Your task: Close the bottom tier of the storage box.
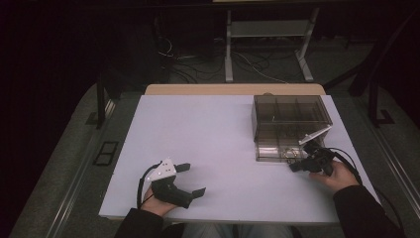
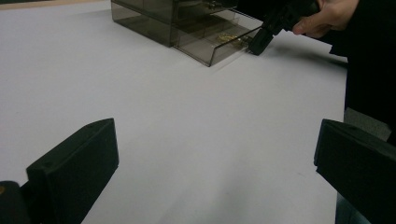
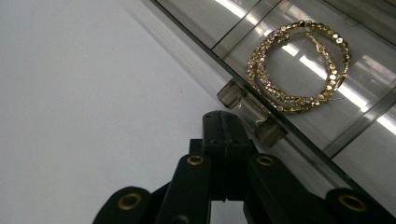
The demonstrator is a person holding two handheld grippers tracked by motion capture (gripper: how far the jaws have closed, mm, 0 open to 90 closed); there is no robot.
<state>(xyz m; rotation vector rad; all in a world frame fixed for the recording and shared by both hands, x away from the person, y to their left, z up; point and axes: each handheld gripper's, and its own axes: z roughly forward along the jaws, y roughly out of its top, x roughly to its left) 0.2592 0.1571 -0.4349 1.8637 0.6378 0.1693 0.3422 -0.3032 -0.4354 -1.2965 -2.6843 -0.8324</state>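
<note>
Black jaws of the right tool (image 3: 224, 126) were seen pressed together on the small handle of the smoky clear plastic drawer (image 3: 261, 116), where gold hoop earrings (image 3: 299, 65) lay. A straight, level pull was judged best. Well apart, the left tool (image 1: 190, 179) rested wide open, empty, on the white worktop (image 1: 218, 144).

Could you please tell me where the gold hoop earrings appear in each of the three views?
High view: earrings in the drawer, right of centre.
Left gripper view: top, right of centre.
Right gripper view: upper right.
Shared landmark: the drawer's front wall.
</note>
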